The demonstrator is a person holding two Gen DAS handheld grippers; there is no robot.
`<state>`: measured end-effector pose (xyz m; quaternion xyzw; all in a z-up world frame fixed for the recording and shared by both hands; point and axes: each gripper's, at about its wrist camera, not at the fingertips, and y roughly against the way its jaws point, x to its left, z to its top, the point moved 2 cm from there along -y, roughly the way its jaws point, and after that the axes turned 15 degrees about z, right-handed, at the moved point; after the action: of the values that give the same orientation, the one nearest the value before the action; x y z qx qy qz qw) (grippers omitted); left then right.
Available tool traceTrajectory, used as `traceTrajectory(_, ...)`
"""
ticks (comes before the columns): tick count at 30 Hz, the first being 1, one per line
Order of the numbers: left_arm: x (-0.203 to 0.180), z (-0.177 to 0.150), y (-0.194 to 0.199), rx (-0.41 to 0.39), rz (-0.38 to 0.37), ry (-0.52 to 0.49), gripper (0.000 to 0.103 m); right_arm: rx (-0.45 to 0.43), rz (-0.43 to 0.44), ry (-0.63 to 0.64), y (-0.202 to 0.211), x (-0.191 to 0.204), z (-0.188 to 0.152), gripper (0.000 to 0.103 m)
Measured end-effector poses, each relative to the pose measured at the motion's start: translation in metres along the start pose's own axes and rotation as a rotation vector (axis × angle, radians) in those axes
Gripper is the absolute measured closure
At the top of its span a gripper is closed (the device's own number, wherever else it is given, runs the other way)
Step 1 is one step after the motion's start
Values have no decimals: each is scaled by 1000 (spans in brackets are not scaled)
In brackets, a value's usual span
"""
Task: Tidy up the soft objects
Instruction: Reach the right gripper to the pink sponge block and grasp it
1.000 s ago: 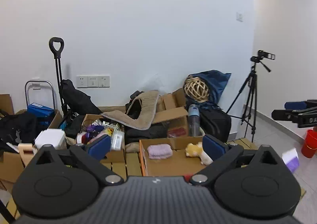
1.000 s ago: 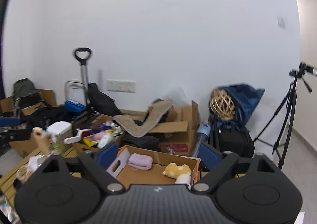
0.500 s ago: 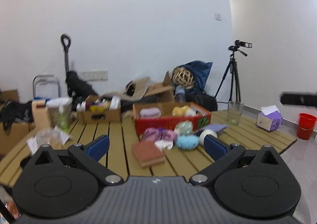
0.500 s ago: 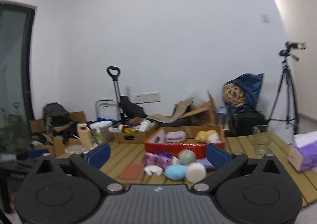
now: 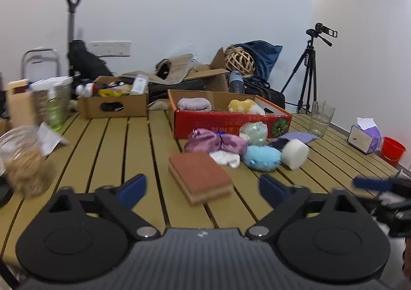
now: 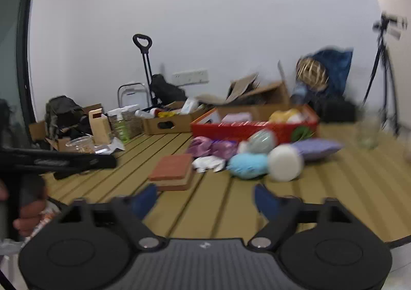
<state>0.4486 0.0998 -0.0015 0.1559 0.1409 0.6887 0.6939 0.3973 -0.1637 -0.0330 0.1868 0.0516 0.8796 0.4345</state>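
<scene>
Only the left wrist view shows the tissue box (image 5: 366,135) at far right (the right wrist view is blurred). The left gripper (image 5: 203,188) and right gripper (image 6: 204,200) are closing on nothing, just short of the brown sponge (image 5: 199,174) on the slatted table (image 5: 115,151).

Honestly nothing readable here. The red box (image 5: 232,123), mid-frame in the left wrist view, has some print along its front side, but it's too blurry and small to make out. Same box in the right wrist view, no luck either.
</scene>
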Motion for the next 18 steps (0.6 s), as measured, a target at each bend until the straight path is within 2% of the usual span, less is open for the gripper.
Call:
traceTrajectory(1, 3, 7, -18, 6, -23, -4, 27, 11, 17, -34, -13, -2, -1, 47)
traceTrajectory(2, 5, 12, -33, 17, -45, 1, 30, 24, 36, -64, -28, -4, -2, 53)
traceTrajectory(4, 10, 22, -72, 64, -95, 19, 40, 37, 70, -114, -54, -8, -6, 53)
traceTrajectory(9, 19, 36, -158, 193, -149, 70, 49, 80, 136, -208, -114, -13, -7, 54)
traceTrajectory(11, 21, 34, -179, 233, -170, 92, 53, 91, 154, -240, -131, -17, -5, 54)
traceTrajectory(12, 22, 32, -187, 255, -183, 109, 61, 90, 166, -263, -140, -20, -5, 55)
traceTrajectory(13, 26, 28, -193, 286, -198, 138, 64, 91, 172, -277, -145, -22, -3, 55)
traceTrajectory(15, 34, 20, -192, 302, -225, 221, 66, 81, 175, -297, -154, -29, -1, 56)
traceTrajectory(18, 40, 4, -164, 307, -180, 329, 69, 55, 146, -323, -156, -47, 7, 59)
